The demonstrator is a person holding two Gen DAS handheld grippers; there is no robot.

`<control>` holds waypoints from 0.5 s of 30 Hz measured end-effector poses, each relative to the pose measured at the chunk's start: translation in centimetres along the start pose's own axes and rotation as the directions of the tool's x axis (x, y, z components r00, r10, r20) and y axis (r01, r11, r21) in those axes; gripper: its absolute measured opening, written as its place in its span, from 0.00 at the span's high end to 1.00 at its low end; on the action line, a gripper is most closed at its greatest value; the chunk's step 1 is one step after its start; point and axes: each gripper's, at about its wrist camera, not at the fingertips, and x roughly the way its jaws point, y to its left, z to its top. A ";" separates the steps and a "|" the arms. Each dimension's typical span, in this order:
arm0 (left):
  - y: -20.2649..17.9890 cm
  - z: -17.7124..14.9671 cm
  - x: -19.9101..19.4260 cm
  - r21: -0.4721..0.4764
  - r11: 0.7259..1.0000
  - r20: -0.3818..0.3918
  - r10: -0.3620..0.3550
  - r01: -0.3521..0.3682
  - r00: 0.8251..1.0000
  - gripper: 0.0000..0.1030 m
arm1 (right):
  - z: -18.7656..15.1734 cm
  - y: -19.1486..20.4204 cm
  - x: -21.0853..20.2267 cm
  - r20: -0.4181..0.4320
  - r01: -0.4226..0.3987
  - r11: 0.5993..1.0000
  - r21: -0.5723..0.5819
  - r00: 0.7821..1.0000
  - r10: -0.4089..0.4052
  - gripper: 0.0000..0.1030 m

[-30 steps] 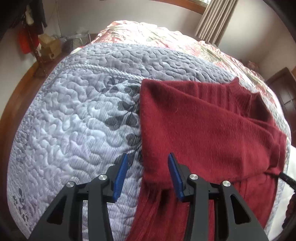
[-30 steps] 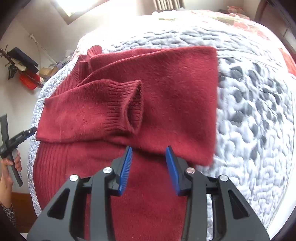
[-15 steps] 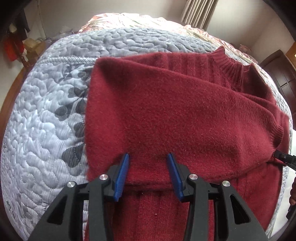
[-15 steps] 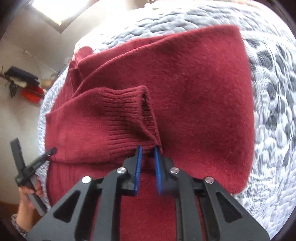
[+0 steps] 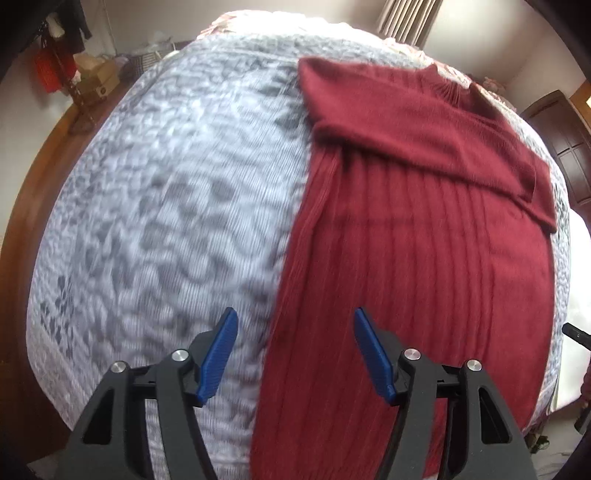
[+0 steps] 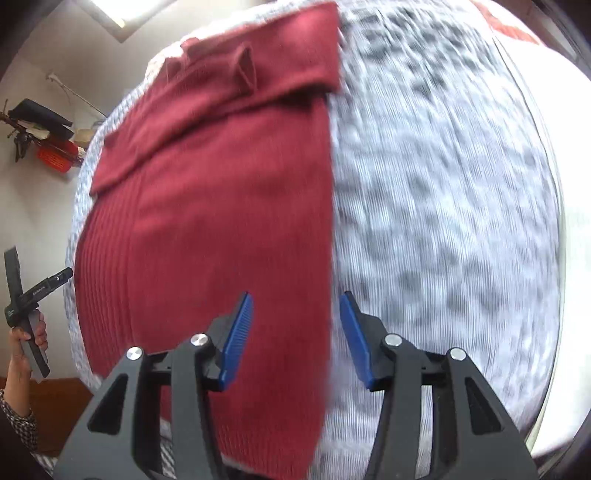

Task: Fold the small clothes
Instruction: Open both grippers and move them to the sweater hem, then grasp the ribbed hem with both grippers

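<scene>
A dark red ribbed sweater (image 5: 413,240) lies flat on the bed, both sleeves folded across its chest near the collar. In the right wrist view the same sweater (image 6: 207,206) shows a sleeve cuff (image 6: 245,68) lying on top at the far end. My left gripper (image 5: 295,354) stands open above the sweater's left edge near the hem, empty. My right gripper (image 6: 295,339) is also open and empty, straddling the sweater's right edge near the hem. The left gripper's handle (image 6: 27,306) appears at the left of the right wrist view, held by a hand.
A grey-white quilted bedspread (image 5: 166,221) covers the bed. A wooden bed frame (image 5: 55,155) runs along the left. Boxes and red items (image 5: 88,81) sit by the far wall. A dark wooden door (image 5: 569,147) stands at the right, curtains (image 5: 410,18) behind.
Both grippers pulled back from the folded sleeves toward the hem. The right gripper, nearly shut at the sleeve cuff half a second ago, has opened wide. The left gripper has opened wider.
</scene>
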 end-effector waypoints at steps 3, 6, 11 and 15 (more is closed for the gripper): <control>1.0 -4.1 0.5 -0.014 1.000 -0.072 -0.005 0.004 0.997 0.37 | -4.2 -0.5 0.4 -0.059 -0.008 1.000 0.017 0.998 0.009 0.52; 1.0 -6.8 1.1 -0.002 1.000 -0.121 -0.004 0.004 0.993 0.37 | -7.1 -1.0 0.9 -0.102 -0.017 0.999 0.037 0.995 0.021 0.52; 0.1 -9.0 1.8 0.018 1.000 -0.156 -0.020 0.023 0.988 0.37 | -9.8 -0.9 1.7 -0.142 -0.045 0.998 0.053 0.988 0.052 0.52; -1.0 -10.0 2.1 0.045 0.998 -0.163 -0.035 0.043 0.986 0.37 | -10.8 -0.4 2.2 -0.152 -0.043 0.998 0.045 0.987 0.049 0.51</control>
